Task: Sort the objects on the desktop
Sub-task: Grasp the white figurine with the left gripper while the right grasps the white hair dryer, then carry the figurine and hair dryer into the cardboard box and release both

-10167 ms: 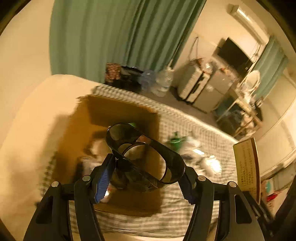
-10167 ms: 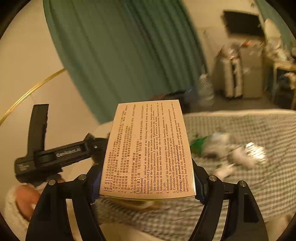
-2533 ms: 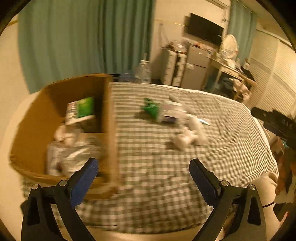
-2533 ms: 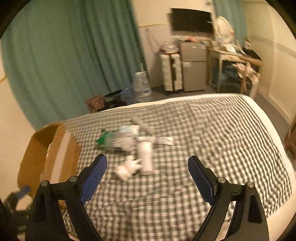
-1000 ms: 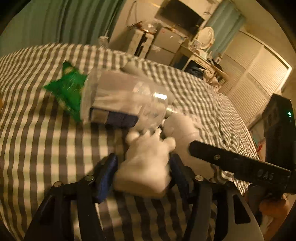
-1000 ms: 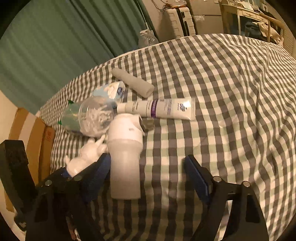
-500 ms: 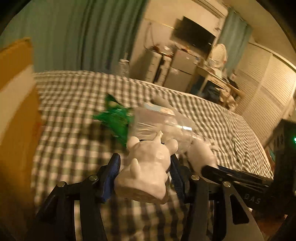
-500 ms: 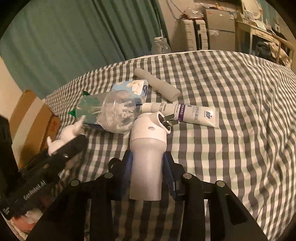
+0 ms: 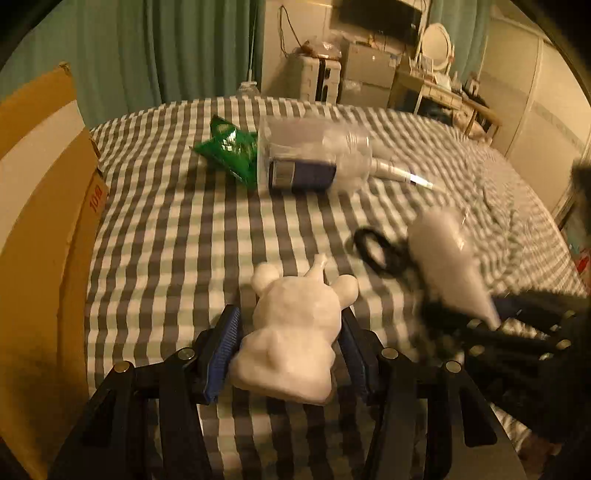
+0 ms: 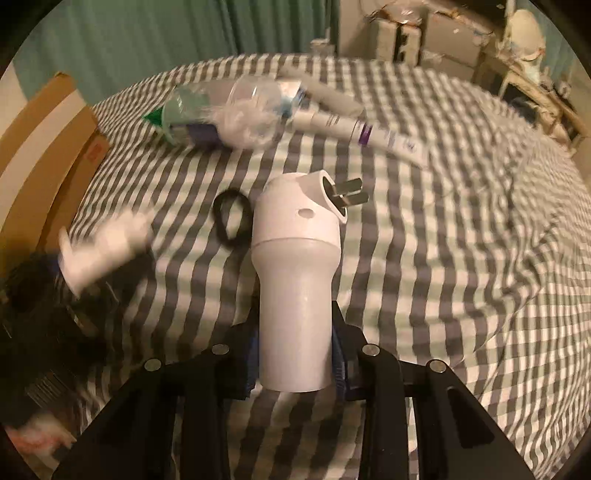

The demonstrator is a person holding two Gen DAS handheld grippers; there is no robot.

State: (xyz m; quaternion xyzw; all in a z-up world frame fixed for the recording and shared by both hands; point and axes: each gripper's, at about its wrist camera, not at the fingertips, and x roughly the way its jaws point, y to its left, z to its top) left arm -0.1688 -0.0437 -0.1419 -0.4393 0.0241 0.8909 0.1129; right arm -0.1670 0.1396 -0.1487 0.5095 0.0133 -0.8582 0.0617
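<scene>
Left tongs clamp a white bear figurine — right tongs grip a white plug adapter above the checked bed.

Green curtains hang far ahead, a dark TV, grey cabinets and a round mirror ahead-right.
</scene>
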